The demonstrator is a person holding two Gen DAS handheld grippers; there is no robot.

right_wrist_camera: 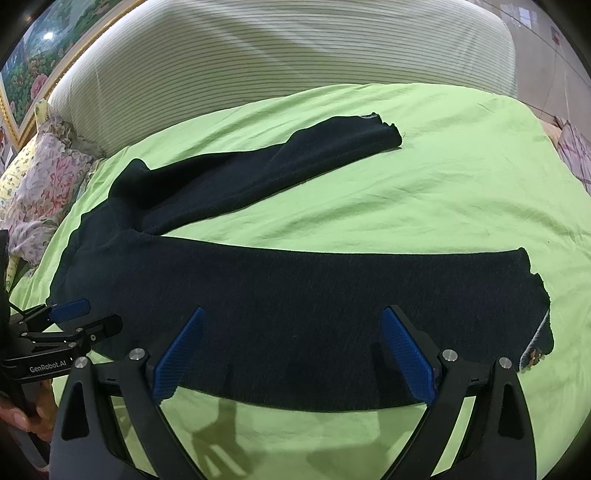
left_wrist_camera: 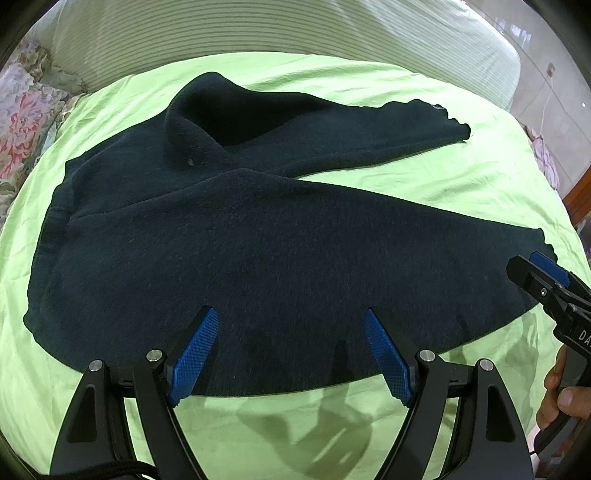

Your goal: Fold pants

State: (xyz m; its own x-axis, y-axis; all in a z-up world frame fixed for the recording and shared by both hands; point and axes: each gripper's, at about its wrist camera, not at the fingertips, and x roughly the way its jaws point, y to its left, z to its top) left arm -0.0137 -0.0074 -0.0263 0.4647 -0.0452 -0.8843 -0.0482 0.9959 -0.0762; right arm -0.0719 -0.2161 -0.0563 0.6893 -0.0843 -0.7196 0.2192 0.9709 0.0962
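**Pants spread on bed, both grippers above near leg**

The floral pillows (left_wrist_camera: 22, 122) lie at the far left edge of the bed, against the striped headboard (left_wrist_camera: 258, 29). The green bedsheet (left_wrist_camera: 424, 173) covers the mattress.

The dark pants (left_wrist_camera: 229, 236) lie spread on the bedsheet. The waistband sits at the left; the two legs run to the right and splay apart in a V. The far leg has a raised fold near the crotch. The near leg lies flat, its ragged hem at the right.

The left gripper (left_wrist_camera: 290, 352) is positioned over the near edge of the near leg, toward the waistband end. Its jaws stand wide apart and grip nothing; the blue pads (left_wrist_camera: 195, 354) are not seen pressing into the fabric.

The right gripper (right_wrist_camera: 291, 354) is positioned over the same near edge, toward the hem end. Its jaws also stand wide apart and grip nothing. In the left wrist view, a hand (left_wrist_camera: 557, 395) holds its handle at the right edge.
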